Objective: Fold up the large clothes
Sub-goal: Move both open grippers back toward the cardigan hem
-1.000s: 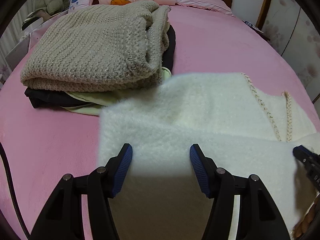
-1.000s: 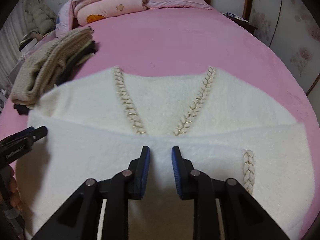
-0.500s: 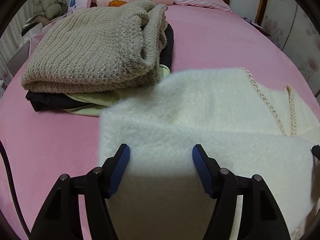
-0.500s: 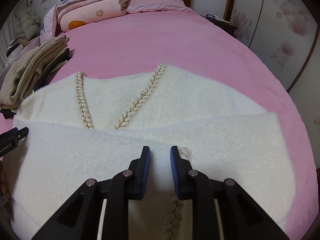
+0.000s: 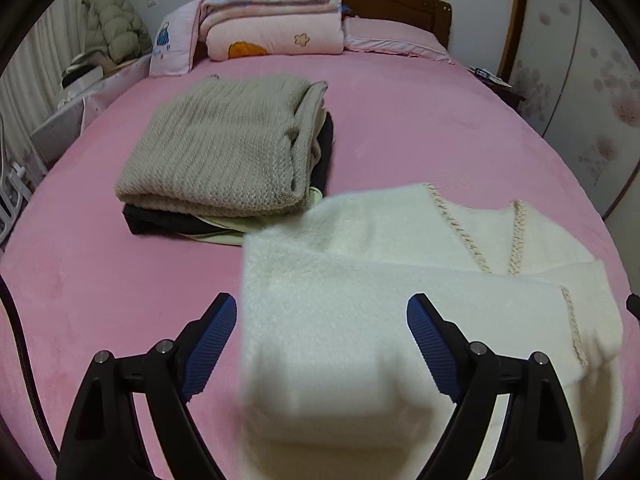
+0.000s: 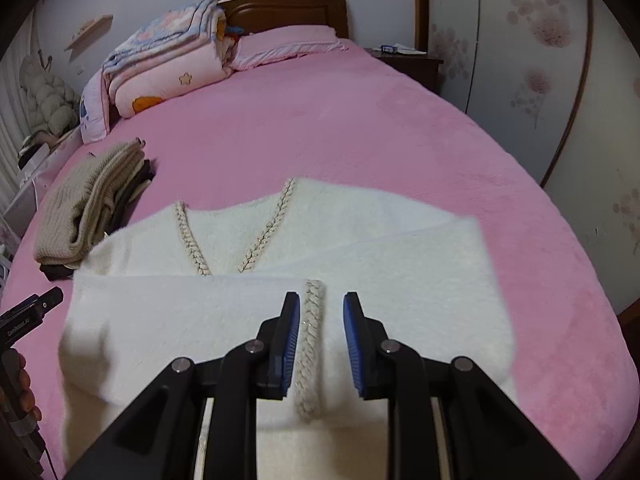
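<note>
The white sweater (image 6: 280, 320) is lying folded on the near side of the pink bed (image 6: 360, 128). The left gripper (image 5: 320, 336), just opened, is gaping wide; the right gripper (image 6: 321, 340) is sitting slightly apart, gripping nothing. Unheld, the fluffy fold is risking springing open.

Left tongs (image 5: 322, 326) and right tongs (image 6: 321, 320) are showing black angular frames, ribbed blue pads (image 5: 212, 340) and silver screws (image 6: 253, 347). At nine o'clock in the right view, white lettering is marking a black body.
</note>
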